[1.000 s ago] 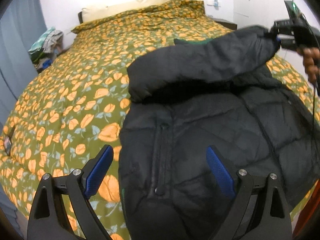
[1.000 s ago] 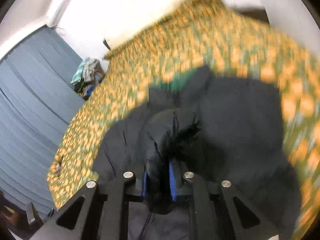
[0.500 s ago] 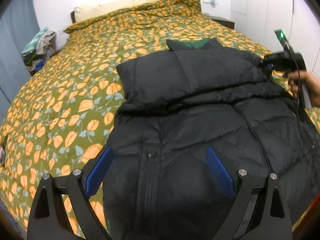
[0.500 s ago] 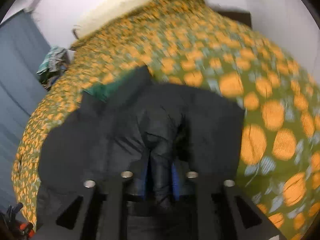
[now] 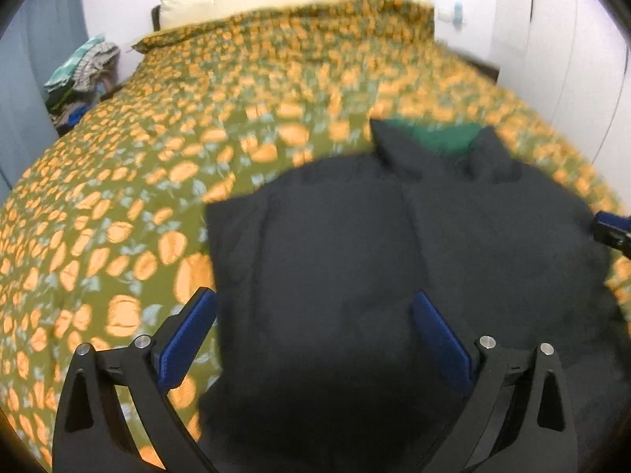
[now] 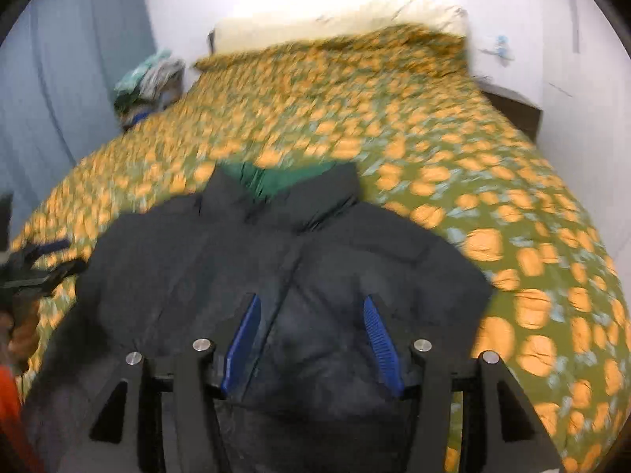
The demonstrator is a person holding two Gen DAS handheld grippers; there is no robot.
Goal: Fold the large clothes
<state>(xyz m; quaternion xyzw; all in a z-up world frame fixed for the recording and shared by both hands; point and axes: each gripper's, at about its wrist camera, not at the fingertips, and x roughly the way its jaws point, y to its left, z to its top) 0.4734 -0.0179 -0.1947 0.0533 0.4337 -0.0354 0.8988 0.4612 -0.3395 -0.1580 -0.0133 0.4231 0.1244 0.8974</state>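
A black padded jacket with a green lining at the collar lies flat on the bed, its sleeves folded across the chest. It also shows in the right wrist view. My left gripper is open and empty above the jacket's lower left part. My right gripper is open and empty above the jacket's middle. The right gripper shows at the right edge of the left wrist view, and the left gripper shows at the left edge of the right wrist view.
The bed has a green duvet with orange flowers and a pale pillow at the head. A pile of clothes sits by the grey curtain at left. A dark bedside table stands by the white wall at right.
My right gripper let go of the sleeve, opened, and drew back toward the jacket's lower part. The sleeve now lies flat across the chest. My left gripper stayed open and shifted slightly.
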